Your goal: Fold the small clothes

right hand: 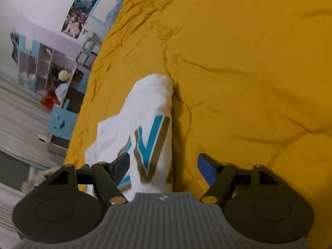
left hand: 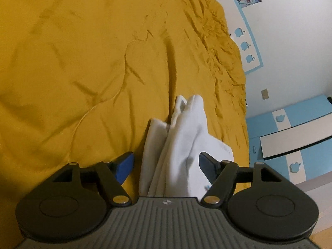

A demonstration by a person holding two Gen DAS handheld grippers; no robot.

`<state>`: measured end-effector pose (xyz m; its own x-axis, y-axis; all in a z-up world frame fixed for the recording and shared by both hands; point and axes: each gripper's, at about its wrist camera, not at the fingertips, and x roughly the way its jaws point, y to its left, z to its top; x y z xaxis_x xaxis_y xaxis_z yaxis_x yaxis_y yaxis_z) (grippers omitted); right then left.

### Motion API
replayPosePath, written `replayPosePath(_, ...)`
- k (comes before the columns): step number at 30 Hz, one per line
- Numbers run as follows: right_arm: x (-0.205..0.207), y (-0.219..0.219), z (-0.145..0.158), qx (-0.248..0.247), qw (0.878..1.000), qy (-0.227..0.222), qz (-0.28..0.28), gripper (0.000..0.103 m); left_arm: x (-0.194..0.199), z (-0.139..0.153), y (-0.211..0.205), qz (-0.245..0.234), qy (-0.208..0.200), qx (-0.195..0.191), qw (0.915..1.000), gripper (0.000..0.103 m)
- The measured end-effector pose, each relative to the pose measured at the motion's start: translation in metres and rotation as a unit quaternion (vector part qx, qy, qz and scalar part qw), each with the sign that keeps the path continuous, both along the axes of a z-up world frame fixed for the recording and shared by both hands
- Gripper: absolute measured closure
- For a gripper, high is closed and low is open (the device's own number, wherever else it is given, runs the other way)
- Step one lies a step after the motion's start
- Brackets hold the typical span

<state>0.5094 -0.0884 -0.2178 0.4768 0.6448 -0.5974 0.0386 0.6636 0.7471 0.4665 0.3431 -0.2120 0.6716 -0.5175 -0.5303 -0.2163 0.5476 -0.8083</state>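
A: Left wrist view: left gripper (left hand: 166, 165) spread wide above a white garment (left hand: 182, 145), bunched lengthwise on the yellow bedspread (left hand: 72, 62); pads clear of the cloth, nothing held.

B: Right wrist view: right gripper (right hand: 164, 164) likewise wide, gripping nothing. Same white garment (right hand: 149, 112) between and beyond the fingers, teal lettering (right hand: 150, 139) showing, near the bed's edge.
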Motion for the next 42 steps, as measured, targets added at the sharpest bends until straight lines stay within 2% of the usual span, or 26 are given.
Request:
replayPosePath(3,0.018,0.004,-0.010,0.020,1.000,0.003,-0.003,0.034,0.013,-0.006,-0.004,0.006,0.003,-0.004,1.0000,0.022)
replayPosePath(5,0.032,0.005,-0.015,0.030,1.000,0.005,-0.009,0.036,0.017,-0.007,-0.007,0.008,0.004,-0.003,1.0000,0.028)
replayPosePath(6,0.039,0.007,-0.018,0.033,0.999,0.006,-0.011,0.039,0.020,-0.008,-0.008,0.010,0.006,-0.003,0.9999,0.035)
replayPosePath(8,0.049,0.011,-0.023,0.037,0.999,0.006,-0.011,0.039,0.023,-0.009,-0.008,0.011,0.007,-0.005,0.9999,0.041)
replayPosePath(10,0.059,0.015,-0.026,0.040,0.999,0.005,-0.012,0.044,0.024,-0.009,-0.009,0.013,0.010,-0.009,0.9998,0.058)
replayPosePath(13,0.068,0.017,-0.029,0.038,0.999,0.008,-0.016,0.063,0.024,-0.005,-0.013,0.017,0.010,0.000,0.9998,0.070)
replayPosePath(14,0.070,0.019,-0.030,0.038,0.999,0.009,-0.018,0.075,0.022,-0.001,-0.014,0.016,0.006,0.011,0.9998,0.072)
replayPosePath(16,0.073,0.023,-0.028,0.028,0.999,0.009,-0.013,0.082,0.020,0.008,-0.018,0.017,-0.002,0.026,0.9995,0.078)
replayPosePath(18,0.072,0.027,-0.020,0.011,1.000,-0.003,-0.006,0.090,0.015,0.018,-0.022,0.019,-0.013,0.042,0.9989,0.080)
replayPosePath(23,0.060,0.038,0.018,-0.022,0.998,-0.059,0.015,0.096,-0.004,0.054,-0.038,0.024,-0.056,0.089,0.9941,0.081)
replayPosePath(25,0.052,0.044,0.038,-0.041,0.995,-0.088,0.022,0.097,-0.018,0.072,-0.047,0.028,-0.083,0.118,0.9891,0.081)
replayPosePath(29,0.026,0.048,0.080,-0.056,0.988,-0.140,0.030,0.097,-0.054,0.110,-0.063,0.044,-0.139,0.152,0.9776,0.082)
replayPosePath(35,-0.035,0.047,0.142,-0.057,0.974,-0.214,0.037,0.098,-0.121,0.154,-0.082,0.084,-0.210,0.158,0.9612,0.082)
replayPosePath(42,-0.118,0.026,0.206,-0.044,0.959,-0.279,0.027,0.098,-0.185,0.210,-0.107,0.091,-0.275,0.155,0.9444,0.082)
